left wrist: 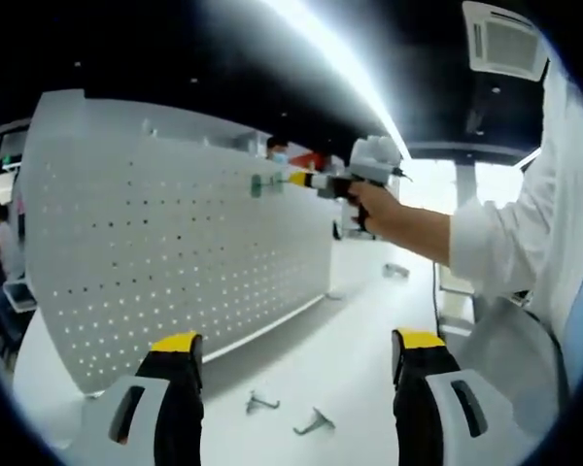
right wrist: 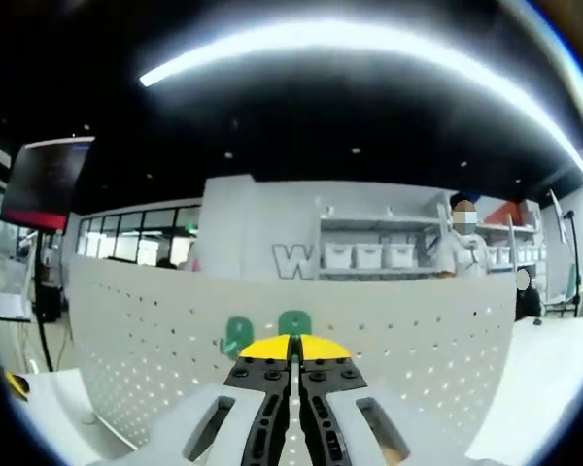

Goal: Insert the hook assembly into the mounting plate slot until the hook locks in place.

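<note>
Right hand-held gripper (right wrist: 293, 351) pressed together at pegboard (right wrist: 389, 340), any hook hidden, left hand-held gripper (left wrist: 296, 354) spread

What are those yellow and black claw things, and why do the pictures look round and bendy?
A person holds a pinching tool in each hand, each with a small wide-eyed camera, so pictures bend. The left gripper view looks past the open left gripper at a white board full of holes. Two metal hooks lie on the white table. The person's hand reaches the right gripper up to the board's top edge. The right gripper view shows its jaws closed beside two green pieces on the board; whether it pinches anything, I cannot tell.
</note>
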